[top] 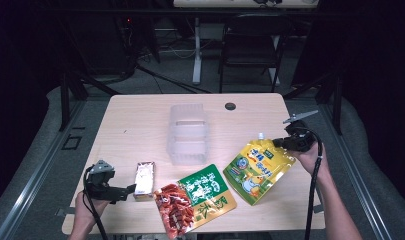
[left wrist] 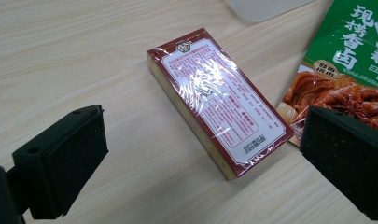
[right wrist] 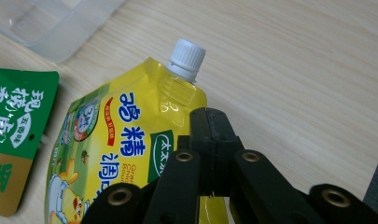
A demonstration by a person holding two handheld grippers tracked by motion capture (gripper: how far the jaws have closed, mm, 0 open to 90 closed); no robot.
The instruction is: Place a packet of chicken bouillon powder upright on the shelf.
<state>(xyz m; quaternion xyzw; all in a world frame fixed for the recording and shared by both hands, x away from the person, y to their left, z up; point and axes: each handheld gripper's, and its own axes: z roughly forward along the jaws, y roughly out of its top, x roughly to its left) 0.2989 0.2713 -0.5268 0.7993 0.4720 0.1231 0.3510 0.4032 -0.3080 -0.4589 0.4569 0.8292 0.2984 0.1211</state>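
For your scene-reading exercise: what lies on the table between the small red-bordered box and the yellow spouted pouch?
In the high view, the green snack bag lies between the small box and the yellow pouch, with a red packet overlapping the bag's left part.

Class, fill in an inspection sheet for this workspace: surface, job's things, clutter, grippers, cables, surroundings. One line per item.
Surface: pale wooden table with a dark round port near its far edge.
Job's things: yellow spouted pouch, white cap on; wrapped box lying flat.
Clutter: green snack bag, red snack pack, clear plastic bin.
Grippers: right gripper shut on the yellow spouted pouch near its spout; left gripper open, jaws either side of the wrapped box, not touching.
Cables: a black cable trails from the right gripper.
Surroundings: dark room, folding chair beyond the table.
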